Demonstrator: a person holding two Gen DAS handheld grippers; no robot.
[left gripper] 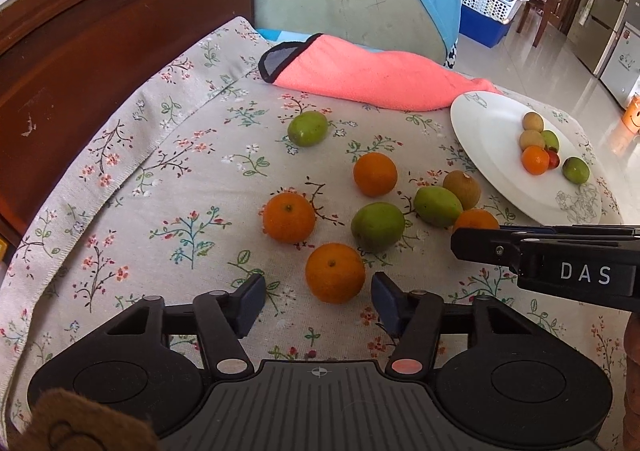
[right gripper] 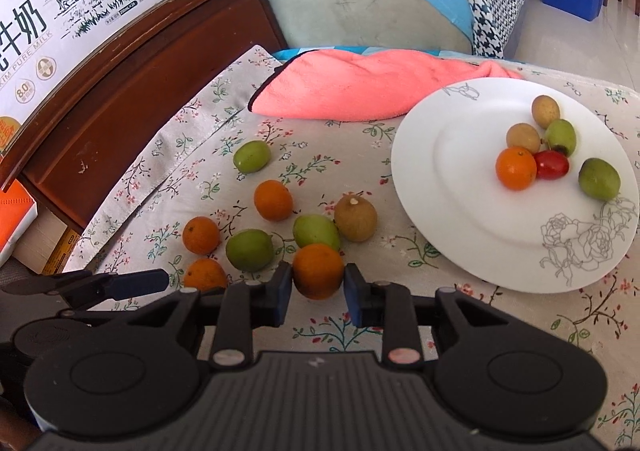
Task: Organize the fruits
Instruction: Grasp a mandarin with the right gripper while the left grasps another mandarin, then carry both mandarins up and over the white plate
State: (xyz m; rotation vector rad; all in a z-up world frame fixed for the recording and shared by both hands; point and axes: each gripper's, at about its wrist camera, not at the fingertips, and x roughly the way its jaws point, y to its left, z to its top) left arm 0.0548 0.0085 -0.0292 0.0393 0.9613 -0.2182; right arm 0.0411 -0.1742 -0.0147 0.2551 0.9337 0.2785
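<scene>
The right tool has its blue pads pressed on both sides of an orange that sits on the flowered cloth of the counter. The left tool stands partly open around another orange; its pads are apart from the fruit on both sides, with cloth showing in the gaps.

Just beyond the tools the loose fruit crowds together: a green fruit just behind the left tool's orange, a second green fruit touching a brown fruit, and two more oranges set a little apart. A lone green fruit lies farther back with bare cloth around it.

To the right, the white plate reaches near the counter's right edge and carries six small fruits bunched on its far side; its near half is bare. Behind it a pink towel lies along the far edge. A dark wooden board borders the left side.
</scene>
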